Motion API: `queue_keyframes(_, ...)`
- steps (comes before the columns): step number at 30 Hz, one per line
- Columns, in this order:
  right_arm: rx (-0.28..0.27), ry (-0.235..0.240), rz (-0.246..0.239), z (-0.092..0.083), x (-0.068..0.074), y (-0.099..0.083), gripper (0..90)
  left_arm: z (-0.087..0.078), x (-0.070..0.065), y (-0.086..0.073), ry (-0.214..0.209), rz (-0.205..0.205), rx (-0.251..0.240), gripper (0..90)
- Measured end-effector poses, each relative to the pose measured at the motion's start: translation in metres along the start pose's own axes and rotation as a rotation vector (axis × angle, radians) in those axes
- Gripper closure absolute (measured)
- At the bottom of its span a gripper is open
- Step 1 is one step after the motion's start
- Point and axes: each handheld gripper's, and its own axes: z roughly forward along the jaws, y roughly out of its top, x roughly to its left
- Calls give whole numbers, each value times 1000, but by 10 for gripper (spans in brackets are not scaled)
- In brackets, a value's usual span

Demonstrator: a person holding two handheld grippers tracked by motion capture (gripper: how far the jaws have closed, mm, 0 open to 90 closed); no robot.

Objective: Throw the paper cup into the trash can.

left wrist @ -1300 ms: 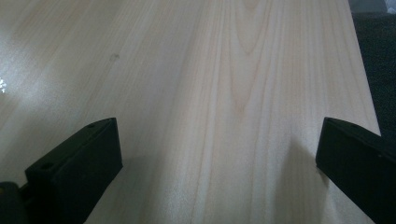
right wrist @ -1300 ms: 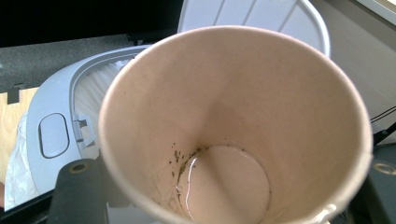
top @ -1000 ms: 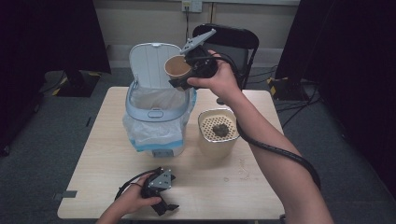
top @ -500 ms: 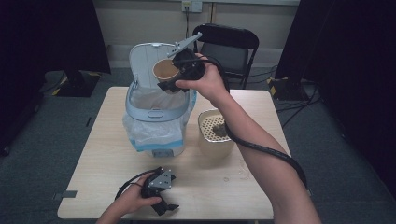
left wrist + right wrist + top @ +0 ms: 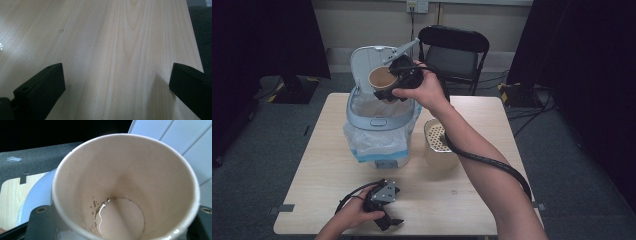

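The left gripper (image 5: 384,207) rests on the table (image 5: 472,200) near its front edge, jaws spread wide with only bare wood between them. Farther back, the right gripper (image 5: 391,86) clamps the paper cup (image 5: 381,79) by its wall above the open bin (image 5: 379,125), well apart from the left hand. The cup's long axis lies tipped, mouth up toward the camera, a little liquid and dregs pooled in its bottom (image 5: 120,217); the bin's liner opening sits directly underneath
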Motion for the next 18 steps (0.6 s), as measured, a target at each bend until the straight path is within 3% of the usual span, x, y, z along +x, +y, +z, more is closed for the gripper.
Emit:
queue_keyframes(13, 10, 27, 28, 18, -2, -8, 250, 1, 0, -1, -5, -1, -14, 0)
queue_keyframes(15, 1, 35, 39, 19, -3, -8, 218, 0, 0, 0, -2, 0, -3, 0)
queue_keyframes(16, 0, 41, 56, 20, -3, -8, 159, 0, -1, 0, -1, -17, -2, 0)
queue_keyframes(18, 12, 50, 66, 21, -4, -8, 172, 0, -1, 0, -1, -16, -3, 0)
